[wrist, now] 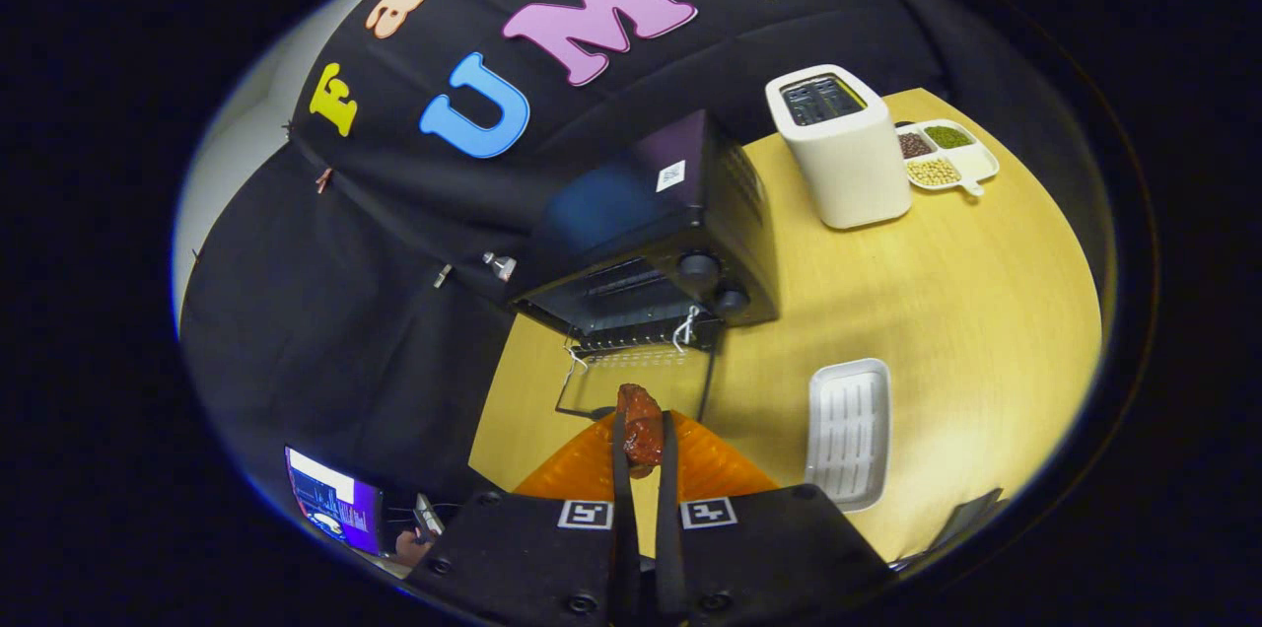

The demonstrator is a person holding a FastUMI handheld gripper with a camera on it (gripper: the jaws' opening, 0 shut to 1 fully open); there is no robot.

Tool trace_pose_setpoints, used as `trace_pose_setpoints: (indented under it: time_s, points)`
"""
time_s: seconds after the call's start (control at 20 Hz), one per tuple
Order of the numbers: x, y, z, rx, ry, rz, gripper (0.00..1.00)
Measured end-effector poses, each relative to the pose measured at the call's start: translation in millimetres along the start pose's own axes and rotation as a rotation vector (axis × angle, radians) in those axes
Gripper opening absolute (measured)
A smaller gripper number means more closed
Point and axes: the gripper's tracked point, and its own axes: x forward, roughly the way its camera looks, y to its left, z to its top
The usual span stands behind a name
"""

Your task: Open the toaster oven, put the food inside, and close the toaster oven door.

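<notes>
A black toaster oven (651,243) stands on the wooden table with its glass door (631,381) folded down flat toward me, and the wire rack inside (641,312) is visible. My gripper (641,435) is shut on a reddish-brown piece of food (641,425), held between the two orange fingers (582,464) a little above the table. The food hangs just in front of the lowered door's handle edge, outside the oven's mouth.
A white ridged tray (850,430) lies on the table right of my fingers. Farther back stand a white slot toaster (838,149) and a divided white dish of beans (942,154). A lit screen (330,499) sits low beyond the table's left edge.
</notes>
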Motion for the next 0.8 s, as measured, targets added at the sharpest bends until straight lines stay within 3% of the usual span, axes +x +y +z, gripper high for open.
trace_pose_setpoints:
  time_s: [0.55, 0.8]
  points:
    - [109, 79, -15, 0.032, -0.055, 0.052, 0.1]
    - [160, 77, -6, 0.097, -0.116, 0.006, 0.1]
